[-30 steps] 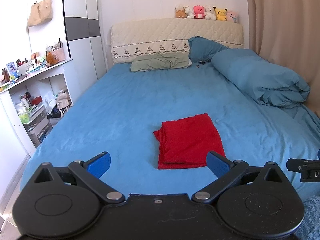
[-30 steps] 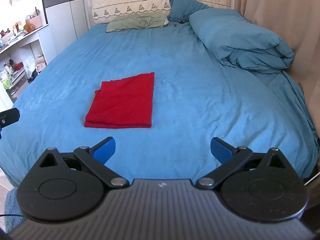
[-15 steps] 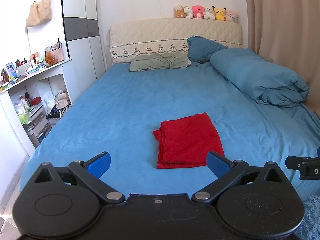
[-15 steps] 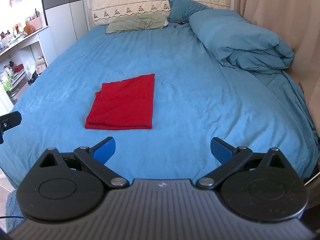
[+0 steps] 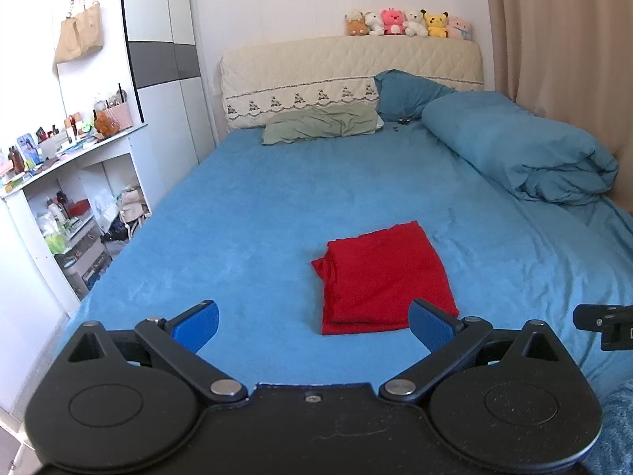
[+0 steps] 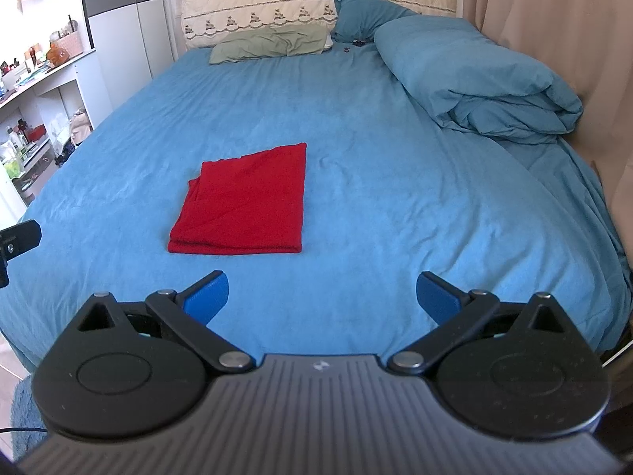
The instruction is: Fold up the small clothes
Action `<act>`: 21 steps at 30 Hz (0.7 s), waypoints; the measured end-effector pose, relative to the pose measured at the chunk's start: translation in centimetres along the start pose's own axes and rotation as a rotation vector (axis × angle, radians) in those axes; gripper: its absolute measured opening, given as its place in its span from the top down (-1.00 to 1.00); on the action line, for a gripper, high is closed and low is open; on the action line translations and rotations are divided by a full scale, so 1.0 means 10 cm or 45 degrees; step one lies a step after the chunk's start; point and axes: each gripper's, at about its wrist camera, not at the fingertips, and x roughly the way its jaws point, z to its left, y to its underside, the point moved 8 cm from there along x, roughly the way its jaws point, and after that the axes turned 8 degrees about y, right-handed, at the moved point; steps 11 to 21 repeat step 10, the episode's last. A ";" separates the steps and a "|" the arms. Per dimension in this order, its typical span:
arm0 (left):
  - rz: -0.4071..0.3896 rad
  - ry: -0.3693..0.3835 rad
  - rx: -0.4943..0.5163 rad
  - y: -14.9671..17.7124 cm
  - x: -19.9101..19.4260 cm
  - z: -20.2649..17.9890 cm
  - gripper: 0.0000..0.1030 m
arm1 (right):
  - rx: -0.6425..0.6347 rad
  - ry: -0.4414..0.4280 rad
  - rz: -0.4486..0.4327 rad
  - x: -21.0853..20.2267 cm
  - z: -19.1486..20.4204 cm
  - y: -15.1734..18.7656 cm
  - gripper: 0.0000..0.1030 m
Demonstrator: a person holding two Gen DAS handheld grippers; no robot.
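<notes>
A red garment (image 5: 385,277) lies folded into a neat rectangle on the blue bed sheet (image 5: 257,217), near the foot of the bed. It also shows in the right wrist view (image 6: 247,202), left of centre. My left gripper (image 5: 314,326) is open and empty, held back from the garment's near edge. My right gripper (image 6: 322,297) is open and empty, off to the right of the garment and short of it. Neither gripper touches the cloth.
A rolled blue duvet (image 5: 522,158) lies along the right side by a beige curtain (image 5: 561,39). A green pillow (image 5: 320,126) and blue pillow (image 5: 403,93) sit at the headboard, with plush toys (image 5: 407,23) on top. Cluttered white shelves (image 5: 59,206) stand left of the bed.
Both grippers have drifted slightly back from the bed; the garment has not moved and both stay open.
</notes>
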 end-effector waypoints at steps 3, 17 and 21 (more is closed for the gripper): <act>0.000 -0.002 -0.022 0.02 0.01 0.01 -1.00 | 0.005 0.002 0.002 0.00 0.02 0.01 -1.00; 0.009 0.039 -0.069 0.05 0.03 0.06 -1.00 | 0.008 0.003 0.005 0.00 0.04 0.03 -1.00; 0.009 0.039 -0.069 0.05 0.03 0.06 -1.00 | 0.008 0.003 0.005 0.00 0.04 0.03 -1.00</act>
